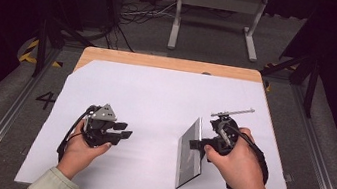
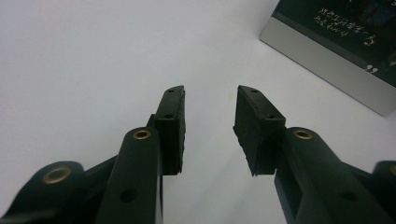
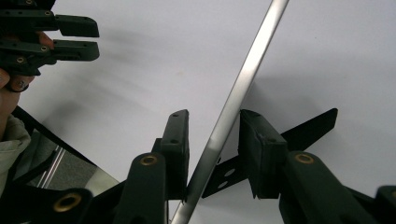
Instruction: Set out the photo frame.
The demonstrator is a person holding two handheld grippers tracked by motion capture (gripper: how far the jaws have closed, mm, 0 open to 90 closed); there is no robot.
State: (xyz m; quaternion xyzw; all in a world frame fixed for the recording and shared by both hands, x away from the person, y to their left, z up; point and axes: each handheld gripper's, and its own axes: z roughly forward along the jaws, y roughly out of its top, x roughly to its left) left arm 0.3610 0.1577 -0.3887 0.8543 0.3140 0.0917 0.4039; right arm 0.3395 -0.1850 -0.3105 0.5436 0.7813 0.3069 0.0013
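A thin silver-framed mirror plate point(image 1: 188, 155) stands on its lower edge on the white sheet point(image 1: 156, 93), leaning, right of centre. My right gripper point(image 1: 198, 143) straddles its upper edge. In the right gripper view the plate's edge point(image 3: 243, 79) runs slantwise through the right gripper point(image 3: 214, 114). The left pad touches it low down and the right pad stands off it. A black strut point(image 3: 303, 128) shows behind the plate. My left gripper point(image 1: 126, 135) rests open and empty on the sheet at the left, jaws toward the plate point(image 2: 327, 56); the left gripper point(image 2: 210, 91) has bare paper between its pads.
The sheet covers most of a wooden table point(image 1: 161, 62). Beyond the far edge, on the floor, are a white-legged frame point(image 1: 217, 11) and loose cables point(image 1: 138, 14). Metal rails run along both sides of the table. The other hand's gripper point(image 3: 95, 38) shows at the upper left.
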